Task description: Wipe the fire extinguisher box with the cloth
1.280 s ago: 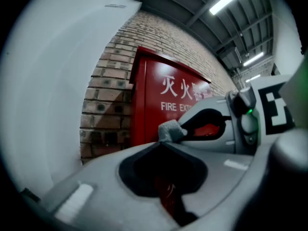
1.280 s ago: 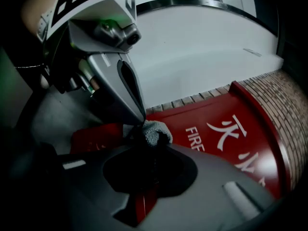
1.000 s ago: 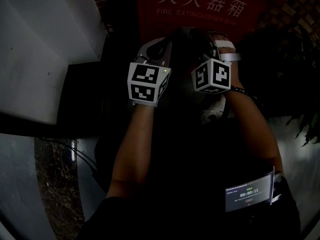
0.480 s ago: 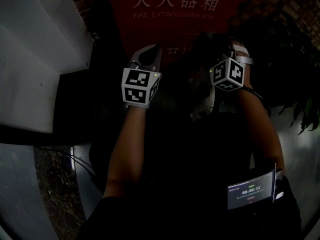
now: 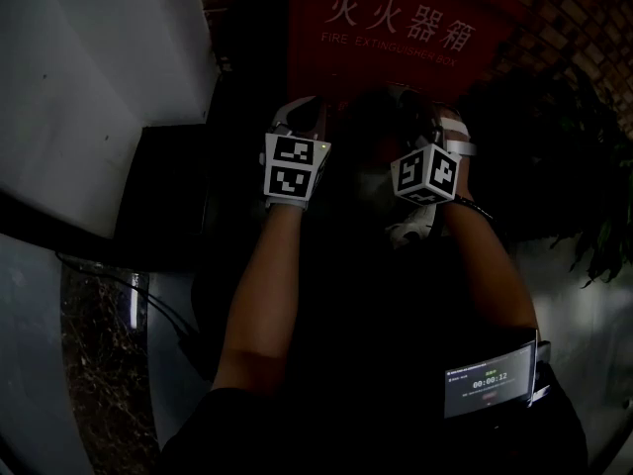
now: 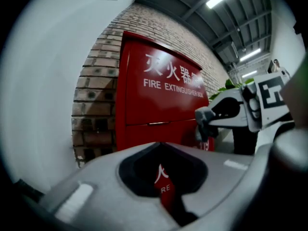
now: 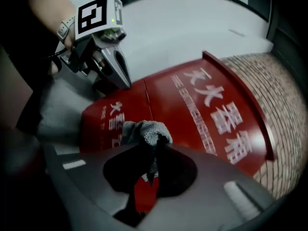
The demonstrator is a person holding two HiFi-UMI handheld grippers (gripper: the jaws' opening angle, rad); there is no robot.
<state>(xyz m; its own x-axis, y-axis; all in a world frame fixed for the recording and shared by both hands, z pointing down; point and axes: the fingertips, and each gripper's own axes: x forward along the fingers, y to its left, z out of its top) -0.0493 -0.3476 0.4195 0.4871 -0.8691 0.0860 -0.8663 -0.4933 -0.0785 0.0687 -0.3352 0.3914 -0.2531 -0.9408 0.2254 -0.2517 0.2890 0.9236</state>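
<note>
The red metal fire extinguisher box [image 5: 396, 28] stood upright against the brick wall [image 6: 96, 81], on the far side of both grippers. Its broad lettered front faced them squarely, so the surface to be wiped lay straight ahead of the jaws rather than below them. A horizontal seam split the front into an upper lettered panel and a lower one, and the tools were pointed at about the height of that seam.

The right gripper [image 7: 151, 150] carried the work. Its jaws were clamped on a small grey knitted cloth [image 7: 144, 131], which bunched out past the tips towards the red panel. From the left gripper view the wad sat very near the right part of the box front, but I could not tell whether it was touching the paint. I judged the next step to be a short push forward to press the cloth flat, followed by a stroke across the panel.

The left gripper [image 6: 161, 146] hung just beside the right one, on its left. Its jaws were pressed together with nothing between them, and the red front showed through the hollow behind the tips. It looked to be only a bystander to the wipe.
</note>
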